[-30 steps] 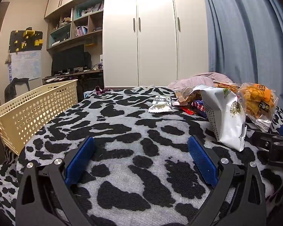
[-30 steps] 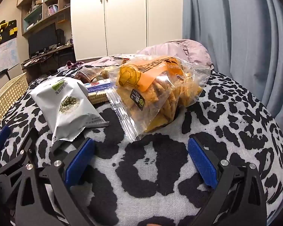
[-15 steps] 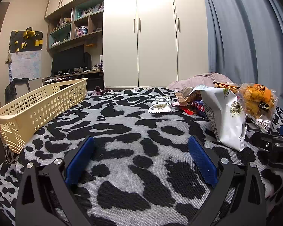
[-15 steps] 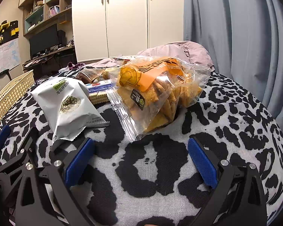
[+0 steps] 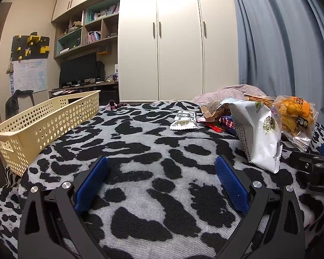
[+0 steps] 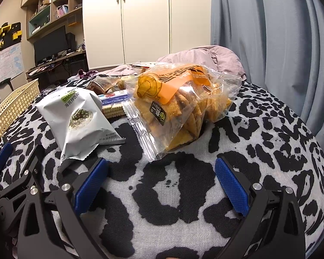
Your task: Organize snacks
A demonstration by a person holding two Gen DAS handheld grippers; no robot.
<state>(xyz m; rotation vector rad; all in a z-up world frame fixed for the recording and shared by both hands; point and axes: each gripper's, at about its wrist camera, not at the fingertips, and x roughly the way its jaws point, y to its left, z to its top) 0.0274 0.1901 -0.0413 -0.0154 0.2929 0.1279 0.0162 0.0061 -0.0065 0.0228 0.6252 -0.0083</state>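
Snacks sit in a loose heap on the black-and-white animal-print bedspread (image 6: 270, 133), none yet in the cream perforated plastic basket (image 5: 45, 120).

Nearest my right claw (image 6: 161, 185): a clear crinkly bag of orange-brown crackers with an orange label (image 6: 181, 103), lying on its side, its sealed end pointing toward me just ahead of the claw's gap. Beside it to the left, a white pouch with a green logo and a food photo (image 6: 80, 118), propped at a tilt, touching or nearly touching the cracker bag. Behind both, a flat blue-and-white biscuit packet (image 6: 113, 104) and some brown-wrapped items, partly hidden.

From the left wrist view, a small silver-white sachet (image 5: 183, 120) lies alone, apart from the heap, well ahead of my left claw (image 5: 161, 183). The basket stands at the bed's left edge, far from the pile.

Both claws released, jaws spread wide, gripping nothing, resting low over the bedspread.

Step in hand, as I judge it: the very start, picking a first item. Next move likely calls for nudging the right claw forward so its blue pads straddle the cracker bag's sealed end, then pinching gently; the contents look brittle. Carry leftward to the basket after.

Risk: slippery film could slide out of the grip.
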